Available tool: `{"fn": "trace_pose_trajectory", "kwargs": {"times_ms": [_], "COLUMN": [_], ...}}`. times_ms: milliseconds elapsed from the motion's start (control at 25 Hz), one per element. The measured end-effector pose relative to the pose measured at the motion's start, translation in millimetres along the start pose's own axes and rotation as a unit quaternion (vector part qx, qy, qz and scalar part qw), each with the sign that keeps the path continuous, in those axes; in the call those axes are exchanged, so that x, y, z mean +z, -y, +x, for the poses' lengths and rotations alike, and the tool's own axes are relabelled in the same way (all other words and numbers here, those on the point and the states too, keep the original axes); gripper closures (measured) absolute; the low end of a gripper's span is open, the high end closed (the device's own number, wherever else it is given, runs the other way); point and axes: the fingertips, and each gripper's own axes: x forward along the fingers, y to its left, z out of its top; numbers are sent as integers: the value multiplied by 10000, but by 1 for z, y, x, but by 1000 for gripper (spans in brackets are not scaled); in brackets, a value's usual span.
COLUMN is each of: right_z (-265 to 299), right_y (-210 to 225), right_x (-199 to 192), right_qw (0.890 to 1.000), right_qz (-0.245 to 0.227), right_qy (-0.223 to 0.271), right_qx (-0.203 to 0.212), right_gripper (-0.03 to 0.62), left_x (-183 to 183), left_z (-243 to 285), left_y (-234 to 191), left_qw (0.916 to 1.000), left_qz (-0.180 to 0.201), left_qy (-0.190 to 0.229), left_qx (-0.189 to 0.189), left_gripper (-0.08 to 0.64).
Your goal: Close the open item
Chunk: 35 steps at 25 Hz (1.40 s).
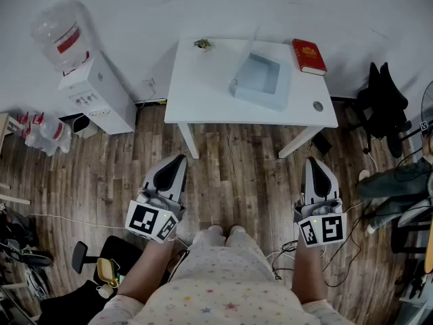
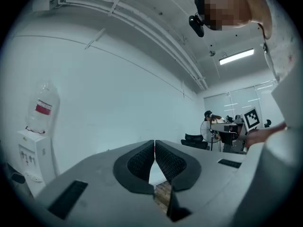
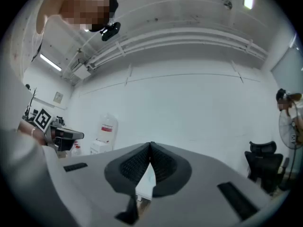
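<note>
Wood floor (image 1: 230, 175), white wall behind; entries by view.

**Head view**
- Surface (image 1: 203, 93): white, set against the wall, well ahead of the person.
- Box (image 1: 260, 80): pale blue, open, near the middle of the surface. This is the item to close. Its clear lid (image 1: 249, 46) stands up along the far-left edge, so it probably swings down over the opening.
- Book (image 1: 308, 55): red, closed, at the far right corner, apart from the box.
- Plant (image 1: 202, 44): small, at the far left edge.
- Dispenser (image 1: 95, 90): on the floor, left of the surface.
- Left hand-held gripper (image 1: 178, 160) and right hand-held gripper (image 1: 312, 161): held low at either side of the person, pointing at the surface, well short of it. Likely a ready stance, with the approach not begun.

**Left gripper view**
- Left hand-held gripper (image 2: 154, 144): pads pressed together, nothing between them. Held level; the dispenser (image 2: 33, 150) stands to its left.

**Right gripper view**
- Right hand-held gripper (image 3: 150, 146): tips meeting, nothing held. A strip of the white surface shows below the tips, so it appears aimed that way.
</note>
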Motion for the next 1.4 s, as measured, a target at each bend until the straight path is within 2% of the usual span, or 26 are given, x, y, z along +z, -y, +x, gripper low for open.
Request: {"fn": "trace_pose_trajectory", "kwargs": {"times_ms": [120, 360, 720, 760, 800, 880, 920, 1200, 1400], "right_z": [-8, -30, -57, -57, -57, -58, -58, -50, -32], "right_y": [-5, 0, 26, 28, 29, 34, 36, 43, 41], "right_x": [6, 15, 17, 15, 13, 10, 9, -1, -11], "right_qw": [9999, 9998, 9986, 9981, 9976, 9969, 9966, 9948, 9942], "right_qz": [-152, -117, 438, 520, 598, 694, 707, 839, 914], "right_qy": [6, 98, 263, 243, 217, 194, 195, 143, 56], "right_qx": [63, 117, 168, 215, 260, 328, 367, 562, 566], "right_gripper": [592, 592, 587, 551, 486, 420, 408, 356, 336], "left_x": [4, 4, 4, 4, 3, 2, 1, 1, -5], "left_z": [-9, -17, -15, -13, -11, -6, -4, 4, 15], "left_y": [3, 15, 44, 47, 50, 58, 62, 74, 56], "left_qw": [9999, 9996, 9992, 9992, 9991, 9990, 9991, 9988, 9987], "left_qz": [77, 68, -54, -58, -54, -79, -97, 40, 13], "left_qy": [27, 62, 23, 18, 10, -14, -23, -43, -106], "left_qx": [92, 252, 384, 405, 424, 431, 422, 495, 504], "left_gripper": [543, 543, 540, 539, 515, 357, 321, 296, 295]}}
